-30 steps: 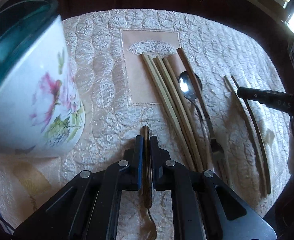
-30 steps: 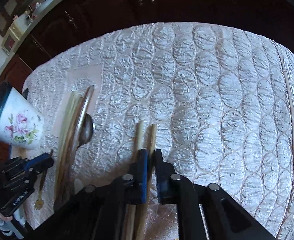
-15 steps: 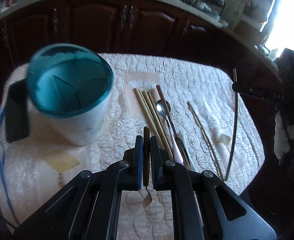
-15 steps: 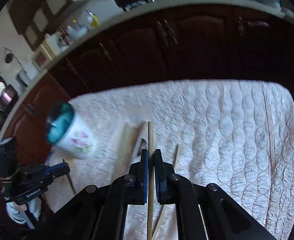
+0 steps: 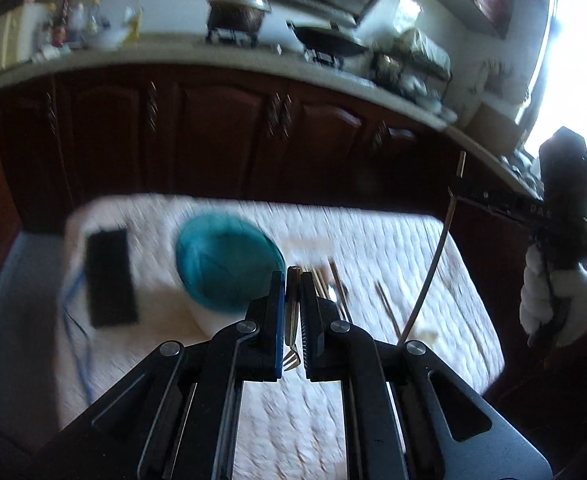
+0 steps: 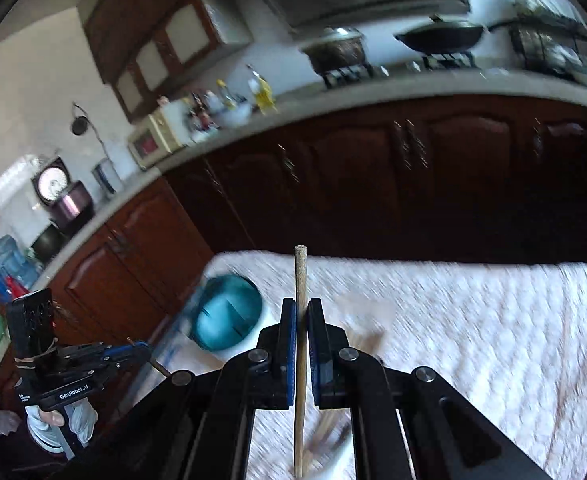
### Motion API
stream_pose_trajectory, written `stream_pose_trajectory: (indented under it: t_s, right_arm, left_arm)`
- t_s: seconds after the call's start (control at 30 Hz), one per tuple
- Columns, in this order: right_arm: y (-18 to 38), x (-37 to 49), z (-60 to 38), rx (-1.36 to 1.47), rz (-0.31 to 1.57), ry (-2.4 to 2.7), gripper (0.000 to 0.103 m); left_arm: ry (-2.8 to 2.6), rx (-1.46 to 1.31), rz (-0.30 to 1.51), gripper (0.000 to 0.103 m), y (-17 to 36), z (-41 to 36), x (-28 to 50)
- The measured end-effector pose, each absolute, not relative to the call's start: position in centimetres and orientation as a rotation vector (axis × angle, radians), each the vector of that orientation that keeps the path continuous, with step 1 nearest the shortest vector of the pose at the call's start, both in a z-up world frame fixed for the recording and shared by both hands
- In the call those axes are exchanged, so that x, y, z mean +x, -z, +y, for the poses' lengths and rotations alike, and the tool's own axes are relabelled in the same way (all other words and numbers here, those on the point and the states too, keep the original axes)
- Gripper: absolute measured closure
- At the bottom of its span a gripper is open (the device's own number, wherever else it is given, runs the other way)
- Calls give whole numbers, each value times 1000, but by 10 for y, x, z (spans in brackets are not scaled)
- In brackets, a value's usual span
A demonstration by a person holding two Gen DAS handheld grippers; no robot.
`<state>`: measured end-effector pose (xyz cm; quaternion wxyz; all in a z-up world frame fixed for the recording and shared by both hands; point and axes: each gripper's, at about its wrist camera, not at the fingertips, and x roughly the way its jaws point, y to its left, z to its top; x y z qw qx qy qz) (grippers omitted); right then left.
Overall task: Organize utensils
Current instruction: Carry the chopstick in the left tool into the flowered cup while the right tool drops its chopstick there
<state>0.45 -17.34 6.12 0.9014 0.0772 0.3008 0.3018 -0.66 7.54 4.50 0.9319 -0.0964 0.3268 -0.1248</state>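
My left gripper is shut on a small brass fork, tines hanging toward the camera, high above the table. The white flowered holder with a teal inside stands just left of it below. My right gripper is shut on a single wooden chopstick that stands upright through the jaws. The same chopstick and gripper show at the right of the left wrist view. Several chopsticks and a spoon lie on the quilted white cloth. The holder sits left of the right gripper.
A black rectangular object and a blue cable lie at the table's left end. Dark wooden cabinets under a cluttered counter run behind the table. A gloved hand holds the left gripper.
Both grippers have risen well above the table and tilted up, the fork and the chopstick lifted with them. The table and holder now look smaller and lower in both views.
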Motion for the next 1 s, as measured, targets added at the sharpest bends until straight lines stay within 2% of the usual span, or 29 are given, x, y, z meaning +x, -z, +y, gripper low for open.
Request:
stream_pose_trajectory:
  t_s: [0.17, 0.43, 0.73, 1.0]
  right_arm:
    - [-95, 20, -136, 158, 537, -655, 98]
    - [-113, 66, -72, 147, 459, -661, 98]
    - [-75, 116, -17, 110, 458, -642, 98]
    - [-11, 138, 7, 71, 606, -677, 98]
  left_arm:
    - [188, -171, 621, 98, -64, 90, 17]
    - [115, -150, 668, 97, -39, 104, 52]
    - [63, -117, 753, 97, 3, 100, 81]
    - [40, -96, 793, 97, 29, 96, 94]
